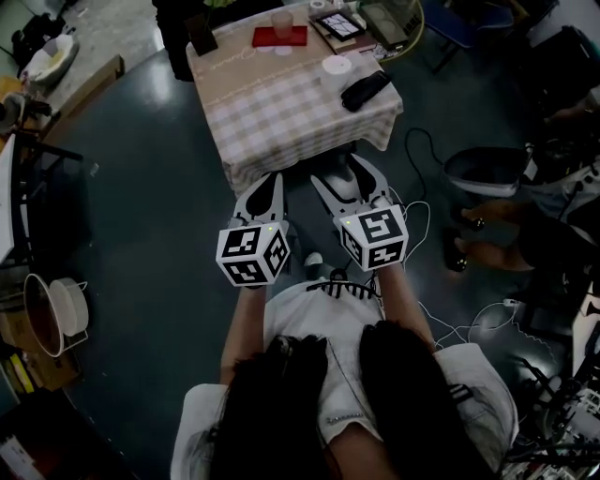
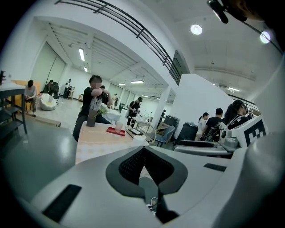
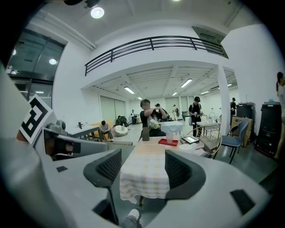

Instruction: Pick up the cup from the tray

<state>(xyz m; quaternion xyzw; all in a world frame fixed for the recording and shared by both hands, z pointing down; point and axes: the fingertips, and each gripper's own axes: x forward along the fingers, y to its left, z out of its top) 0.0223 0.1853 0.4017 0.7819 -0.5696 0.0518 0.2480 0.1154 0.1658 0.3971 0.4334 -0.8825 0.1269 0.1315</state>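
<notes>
A translucent cup (image 1: 282,23) stands on a red tray (image 1: 279,39) at the far edge of a table with a checked cloth (image 1: 281,108). Both grippers hang in front of the table's near edge, well short of the tray. My left gripper (image 1: 271,178) is shut with its tips together and nothing in them. My right gripper (image 1: 343,174) is open and empty. In the left gripper view the cup (image 2: 118,127) and tray (image 2: 114,131) sit far beyond the closed jaws of the left gripper (image 2: 143,148). The right gripper view shows the cup (image 3: 169,137) on the tray (image 3: 168,142) past the open right gripper (image 3: 142,167).
Also on the table are a white round container (image 1: 336,67), a black case (image 1: 366,90), a tablet (image 1: 339,24) and a dark vase (image 1: 200,34). A person (image 3: 149,118) sits behind the table. Cables (image 1: 424,150) lie on the floor at right, and a wire chair (image 3: 213,136) stands beside the table.
</notes>
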